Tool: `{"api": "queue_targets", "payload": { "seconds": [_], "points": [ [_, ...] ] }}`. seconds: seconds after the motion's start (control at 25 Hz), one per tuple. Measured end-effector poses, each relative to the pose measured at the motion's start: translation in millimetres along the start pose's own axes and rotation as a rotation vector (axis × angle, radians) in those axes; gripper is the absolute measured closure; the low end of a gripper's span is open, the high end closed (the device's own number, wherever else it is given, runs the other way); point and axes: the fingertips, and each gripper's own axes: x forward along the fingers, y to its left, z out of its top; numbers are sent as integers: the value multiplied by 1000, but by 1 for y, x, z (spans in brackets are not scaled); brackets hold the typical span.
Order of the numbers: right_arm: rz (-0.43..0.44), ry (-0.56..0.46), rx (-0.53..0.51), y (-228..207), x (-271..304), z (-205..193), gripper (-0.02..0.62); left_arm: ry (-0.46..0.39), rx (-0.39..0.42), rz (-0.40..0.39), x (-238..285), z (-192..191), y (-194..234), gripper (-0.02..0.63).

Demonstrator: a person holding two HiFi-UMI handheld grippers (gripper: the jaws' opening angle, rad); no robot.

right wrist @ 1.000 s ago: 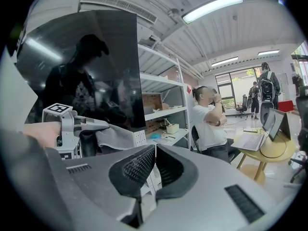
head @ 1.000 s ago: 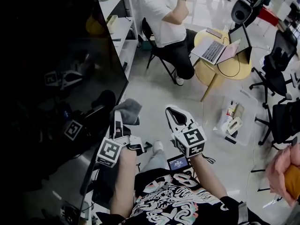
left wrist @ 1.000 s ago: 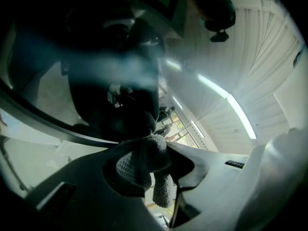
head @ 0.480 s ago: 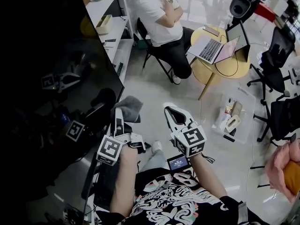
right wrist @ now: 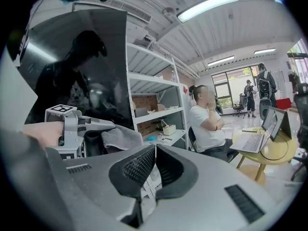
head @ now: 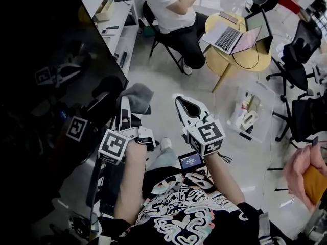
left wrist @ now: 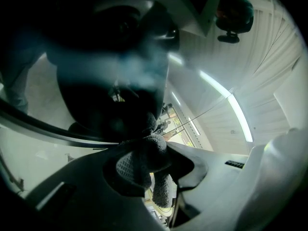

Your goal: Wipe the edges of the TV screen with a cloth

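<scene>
The big black TV screen [head: 46,86] fills the left of the head view, its right edge running down to a lower corner. My left gripper [head: 124,110] is shut on a grey cloth [head: 137,97] that sits right at that lower right corner of the screen. In the left gripper view the cloth [left wrist: 144,160] bunches between the jaws against the dark glass [left wrist: 110,57]. My right gripper [head: 183,106] is shut with nothing in it, held to the right of the cloth. In the right gripper view I see the TV screen [right wrist: 82,76], the left gripper [right wrist: 72,129] and the cloth [right wrist: 120,137].
White shelving [head: 115,29] stands behind the screen's edge. A seated person [head: 171,11] is beyond it, by a round yellow table [head: 240,55] with a laptop. A clear box [head: 250,119] lies on the floor; office chairs [head: 301,50] stand at the right.
The view has shifted slightly, so both grippers and the cloth appear a little higher and to the left; the cloth stays at the screen's lower right corner.
</scene>
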Motion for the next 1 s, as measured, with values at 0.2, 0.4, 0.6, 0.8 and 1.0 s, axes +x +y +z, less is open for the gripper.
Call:
{"api": "queue_targets", "payload": {
  "seconds": [0.2, 0.4, 0.6, 0.8, 1.0],
  "points": [
    [-12, 10, -1, -6, 13, -5, 565, 15, -10, 0, 13, -3, 8, 483],
    [-25, 11, -2, -15, 18, 1, 565, 19, -114, -35, 25, -13, -3, 483],
    [-28, 14, -3, -21, 26, 5, 565, 26, -111, -29, 30, -15, -3, 483],
    [-27, 11, -8, -24, 30, 8, 565, 24, -157, -43, 34, -21, -6, 483],
    [-27, 3, -6, -30, 24, 12, 565, 72, 98, -17, 35, -18, -1, 483]
  ]
}}
